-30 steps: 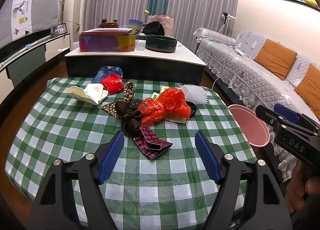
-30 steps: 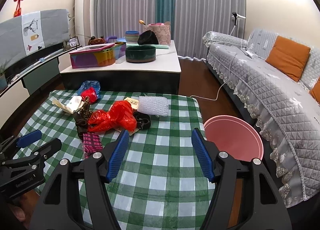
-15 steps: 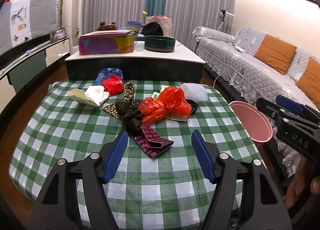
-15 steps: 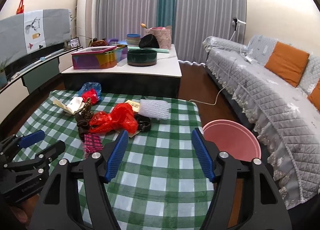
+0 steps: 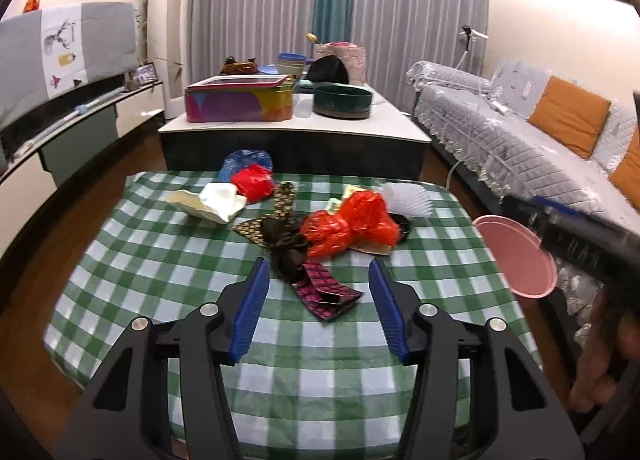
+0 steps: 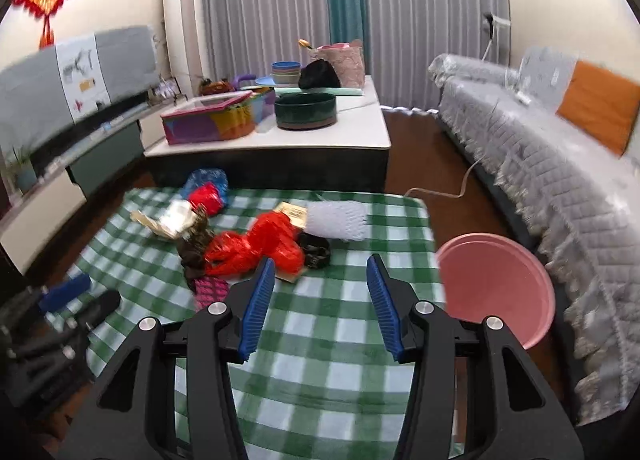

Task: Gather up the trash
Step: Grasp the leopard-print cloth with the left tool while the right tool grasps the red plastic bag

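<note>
Green-checked tabletop [image 5: 168, 260] holds trash at its far edge; both claws, left gripper [image 5: 318, 306] and right gripper [image 6: 320, 302], have just been narrowing, still empty; probably approaching, next reach the magenta wrapper [image 5: 326, 294].

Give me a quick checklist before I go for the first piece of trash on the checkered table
1. Left claw empty: ok, nothing between its pads; jaws have just been closing.
2. Right claw empty: ok, jaws apart over bare cloth; also just been closing.
3. Nearest piece in line: ok, the magenta patterned wrapper lies just ahead of the left claw.
4. Pink bin ready: ok, open-topped beside the table's right edge.
5. Orange plastic bag free to lift: cannot tell, it overlaps other scraps.
6. Claws clear of each other: ok, well apart.
</note>
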`<action>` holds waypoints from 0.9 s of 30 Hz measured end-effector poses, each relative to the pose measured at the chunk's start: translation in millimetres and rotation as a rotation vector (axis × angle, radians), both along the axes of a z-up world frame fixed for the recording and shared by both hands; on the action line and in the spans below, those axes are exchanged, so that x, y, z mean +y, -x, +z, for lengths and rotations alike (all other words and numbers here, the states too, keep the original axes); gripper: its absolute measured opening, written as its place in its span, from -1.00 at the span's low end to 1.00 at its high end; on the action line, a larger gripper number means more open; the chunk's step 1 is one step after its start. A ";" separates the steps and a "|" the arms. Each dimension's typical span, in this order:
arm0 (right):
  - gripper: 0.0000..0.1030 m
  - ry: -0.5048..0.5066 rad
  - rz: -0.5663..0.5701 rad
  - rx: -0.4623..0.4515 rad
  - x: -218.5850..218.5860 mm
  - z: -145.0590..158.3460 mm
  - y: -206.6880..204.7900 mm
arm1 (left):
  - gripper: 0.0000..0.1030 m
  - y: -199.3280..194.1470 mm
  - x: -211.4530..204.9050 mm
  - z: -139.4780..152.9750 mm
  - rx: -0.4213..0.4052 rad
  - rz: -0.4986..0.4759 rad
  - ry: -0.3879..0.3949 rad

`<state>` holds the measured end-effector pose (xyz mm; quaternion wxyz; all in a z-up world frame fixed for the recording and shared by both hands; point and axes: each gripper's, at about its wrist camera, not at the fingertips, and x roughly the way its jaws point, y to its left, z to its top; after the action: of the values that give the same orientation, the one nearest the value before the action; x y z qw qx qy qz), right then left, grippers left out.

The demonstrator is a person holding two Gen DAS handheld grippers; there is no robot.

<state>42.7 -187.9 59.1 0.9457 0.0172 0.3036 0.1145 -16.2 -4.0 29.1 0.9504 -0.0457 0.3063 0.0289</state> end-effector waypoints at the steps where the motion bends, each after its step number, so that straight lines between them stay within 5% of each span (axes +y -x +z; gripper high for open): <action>1: -0.06 0.003 0.006 -0.002 3.1 -0.5 -5.5 | 0.00 -3.8 5.5 -3.4 0.009 0.010 0.018; 7: -0.06 -0.009 0.029 0.061 19.0 -21.1 -41.5 | -0.06 -36.4 33.5 -29.5 0.056 0.066 0.115; 13: -0.19 0.007 0.098 0.099 41.6 -46.6 -73.9 | -0.14 -65.0 44.2 -51.1 0.076 0.058 0.133; 27: -0.14 -0.045 0.201 0.193 74.6 -86.6 -141.9 | -0.14 -115.0 61.4 -78.3 0.108 0.054 0.208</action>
<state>184.7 -113.3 -27.5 0.8954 0.0188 0.3905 0.2132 98.8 57.4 -49.2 0.9216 -0.1506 0.3570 0.0248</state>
